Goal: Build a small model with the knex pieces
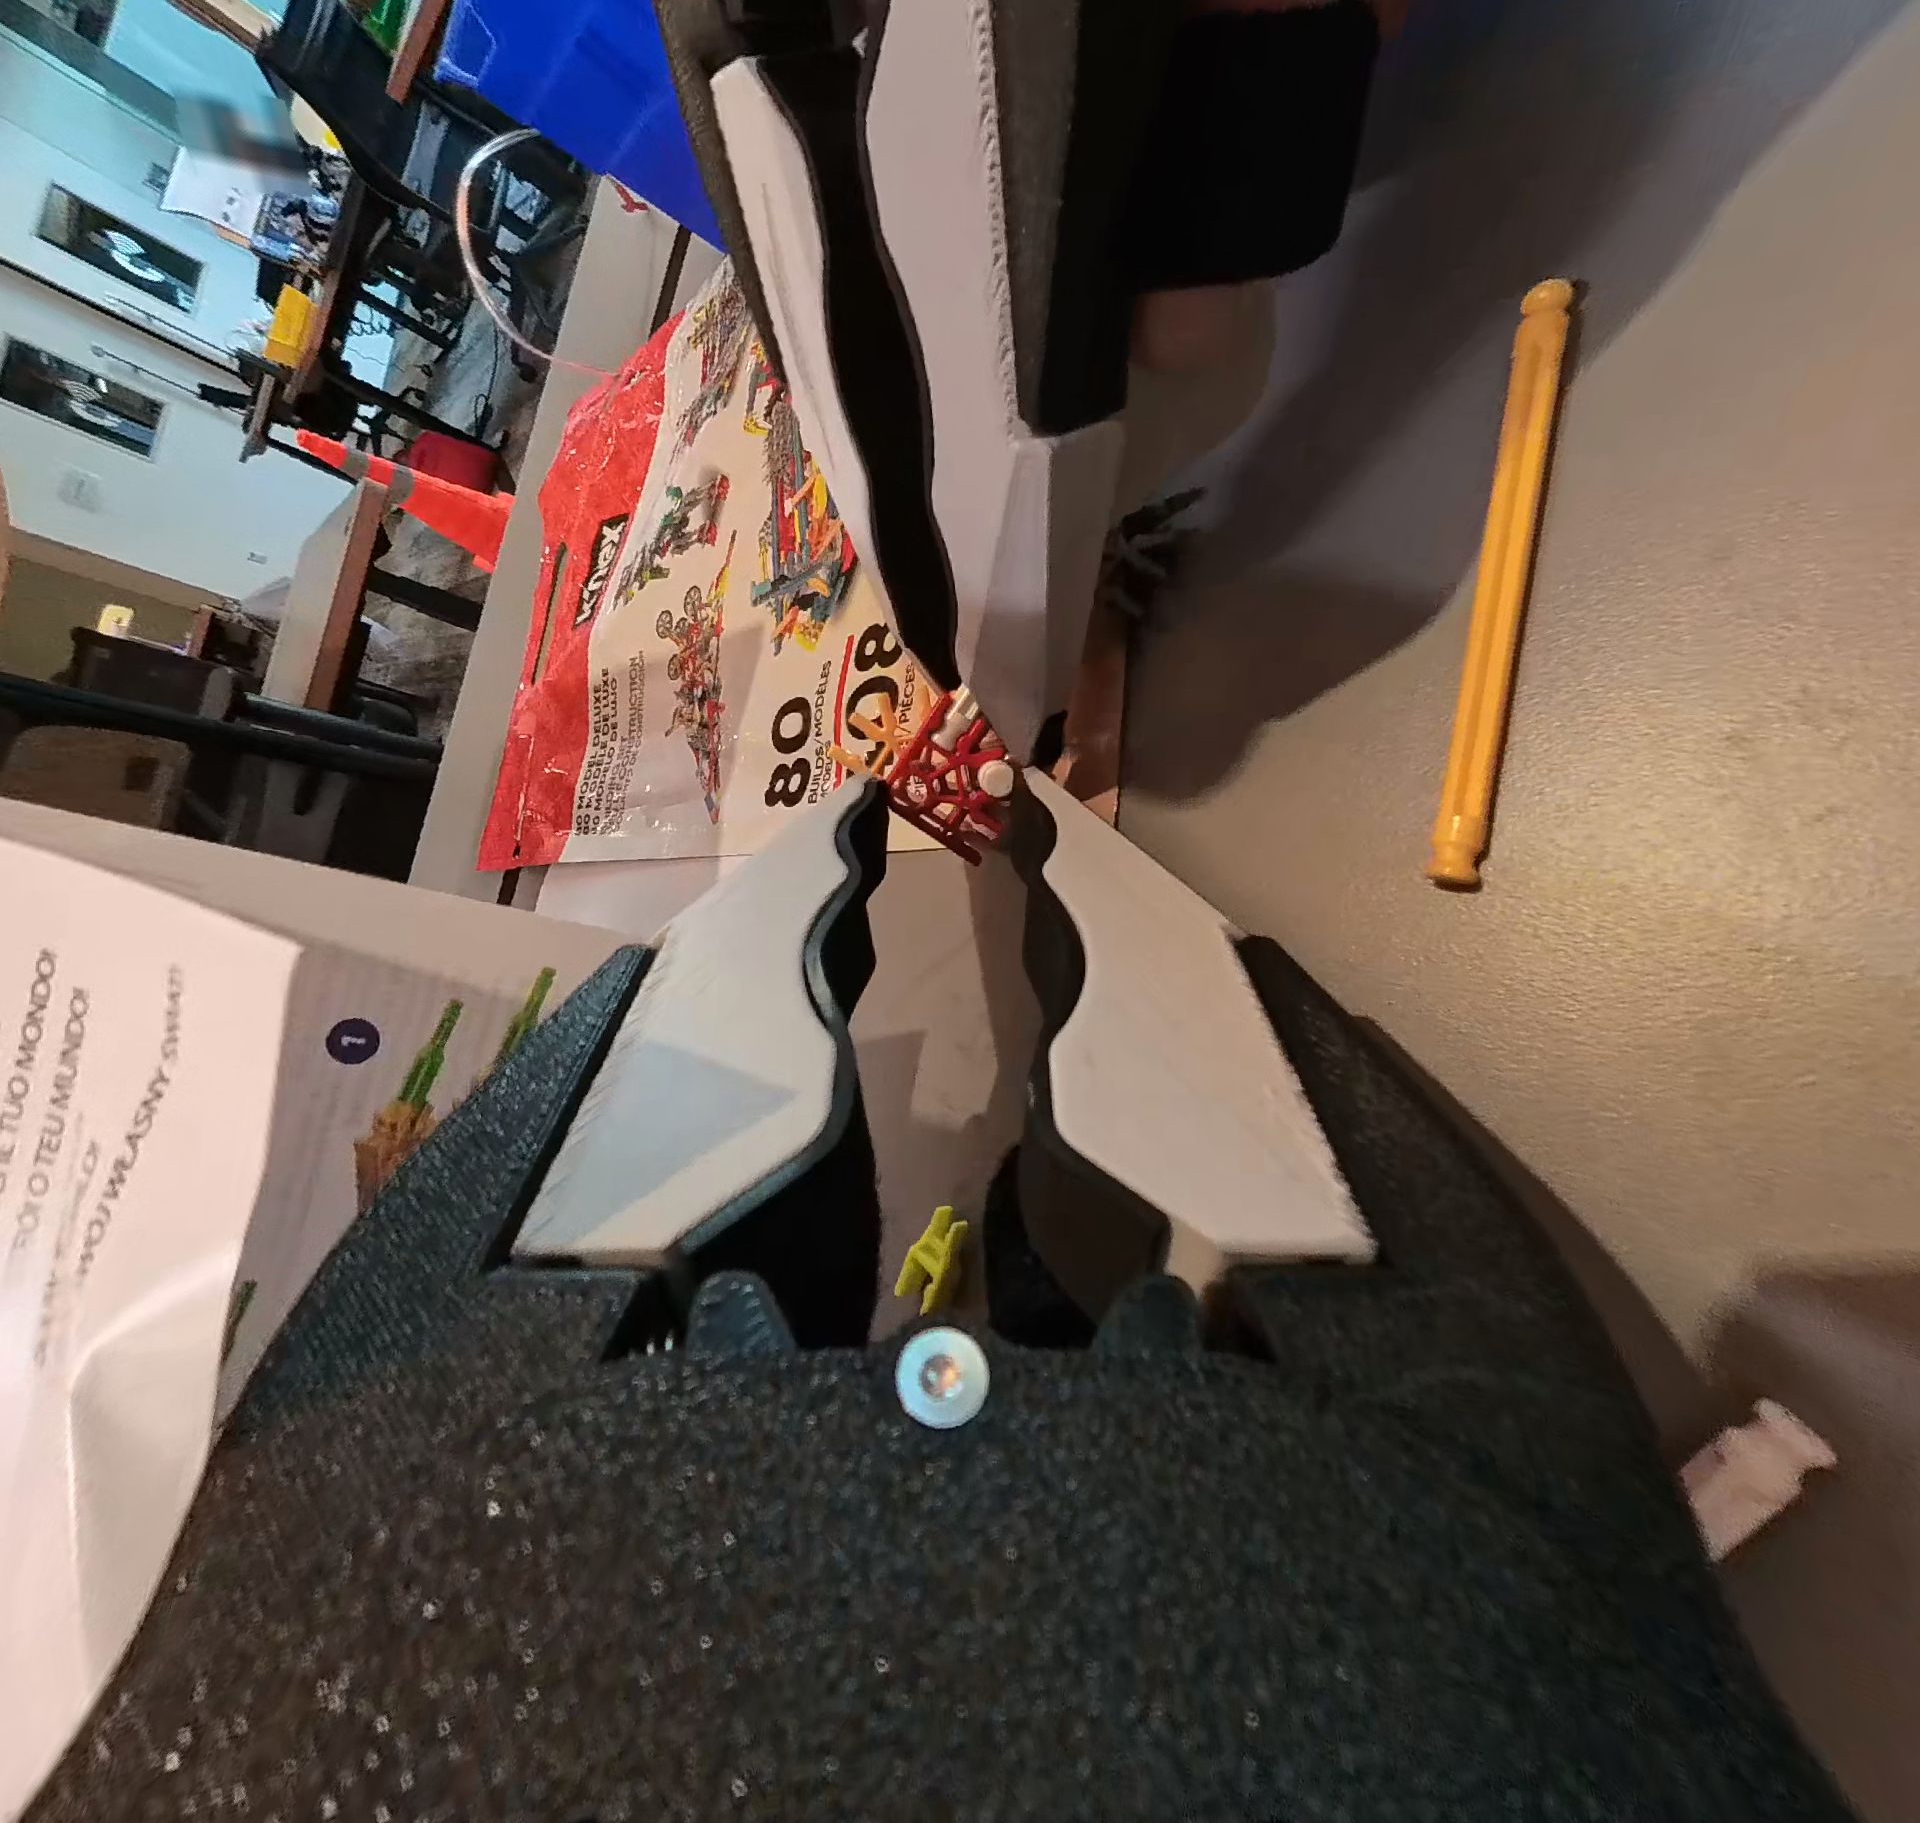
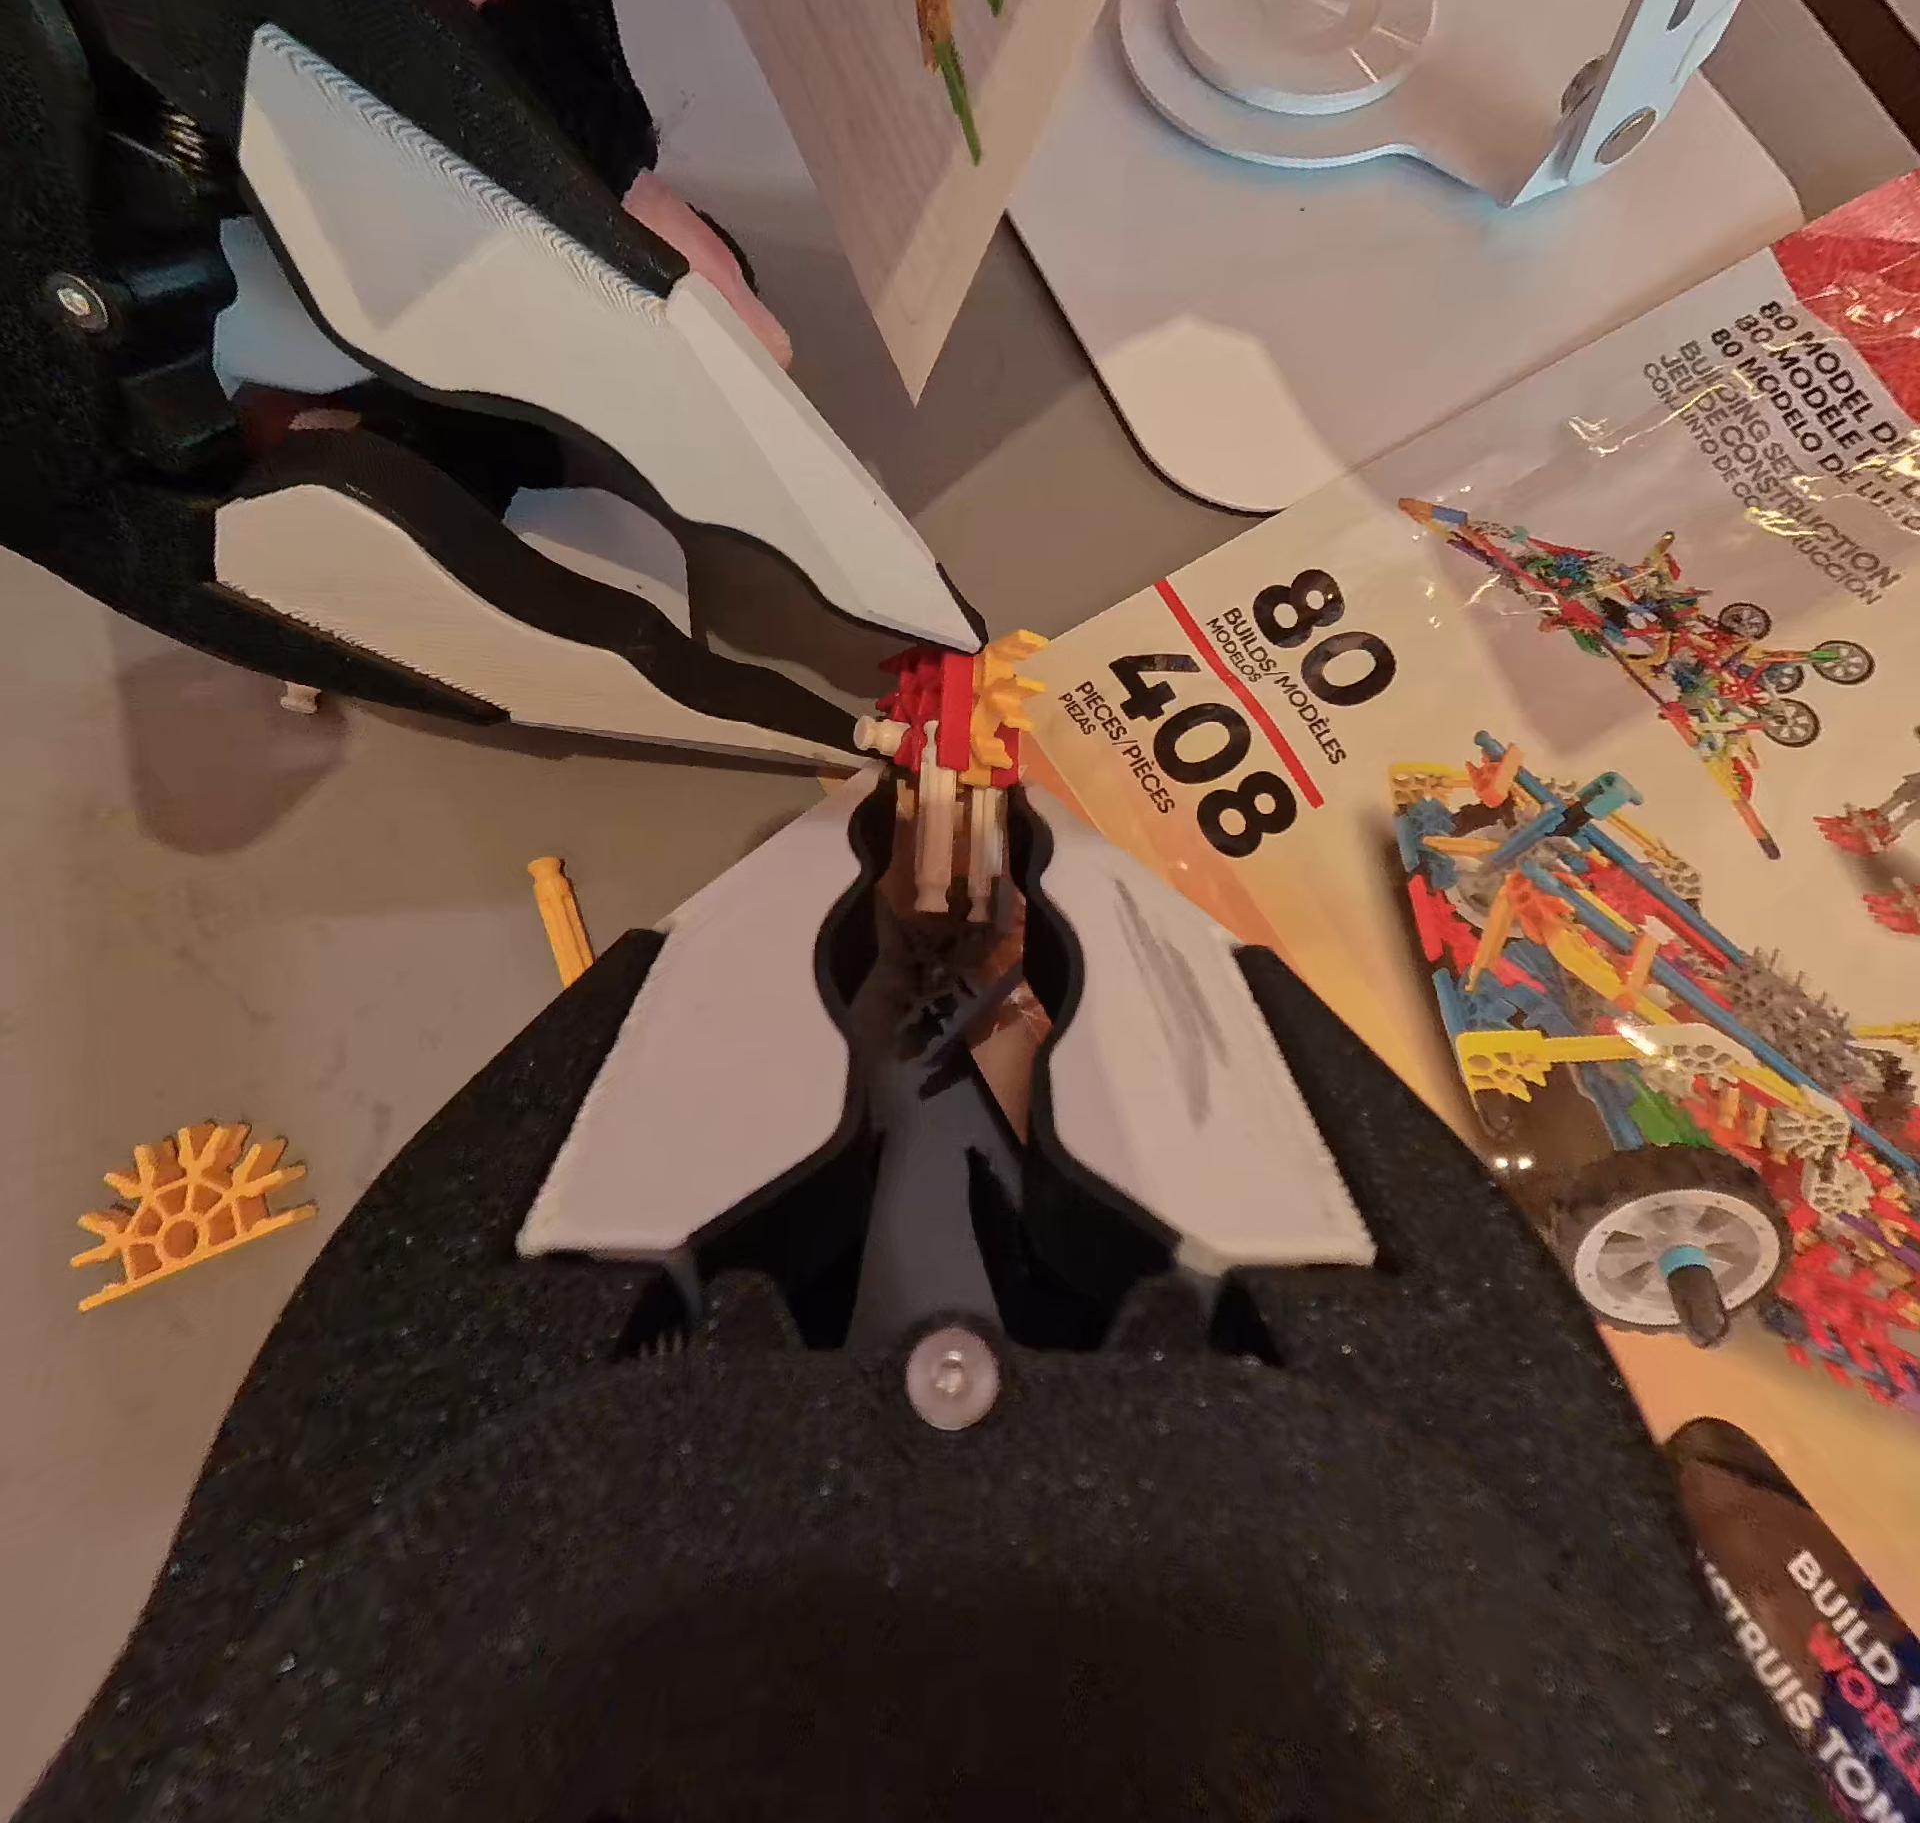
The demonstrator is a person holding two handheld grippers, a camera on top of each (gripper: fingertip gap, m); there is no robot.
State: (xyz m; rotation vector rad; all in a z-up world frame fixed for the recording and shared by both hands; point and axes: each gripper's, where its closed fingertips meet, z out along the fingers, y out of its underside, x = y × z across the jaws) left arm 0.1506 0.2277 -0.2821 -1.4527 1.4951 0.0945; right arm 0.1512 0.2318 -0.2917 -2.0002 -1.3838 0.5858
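Because our left gripper (image 1: 951,797) and right gripper (image 2: 940,786) both pinch one small red, yellow and white plastic connector cluster (image 2: 951,724) at its edges above the grey counter (image 2: 312,942), we judge any twist could pop it loose.

Both grippers' tips meet on a red connector (image 1: 951,776) (yellow rod (image 1: 1496,589) nearby).

Print on toy bag (image 2: 1507,693), booklet (image 1: 135,1098).

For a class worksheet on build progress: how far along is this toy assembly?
Done: a red connector, a yellow connector and white rods are already joined into a small cluster. In hand: both the left gripper and right gripper pinch it. Left: a yellow rod and yellow fan-shaped connector lie loose on the table.
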